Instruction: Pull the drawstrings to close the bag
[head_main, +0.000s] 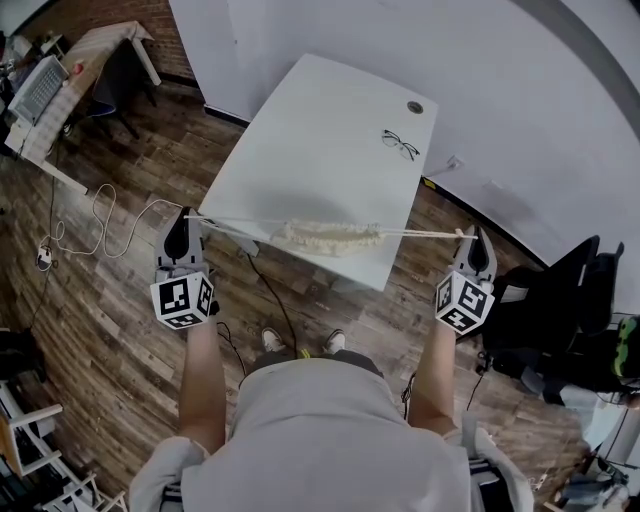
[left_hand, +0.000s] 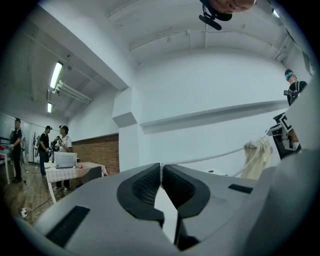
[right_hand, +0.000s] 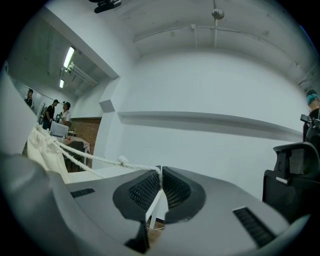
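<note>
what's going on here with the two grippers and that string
A person holds a gripper in each hand. The left gripper and the right gripper each have their jaws shut on an end of the white rope drawstrings, stretched taut out to either side. The cream cloth bag hangs between them by the white table, its mouth bunched up tight, so it looks about closed.

I'm seeing an open office or lab, white desk (head_main: 310, 120), black office chair (head_main: 565, 285), strip lights (left_hand: 55, 75), brick wall (left_hand: 102, 150), cables (head_main: 100, 215) across plank floor (head_main: 90, 330).
</note>
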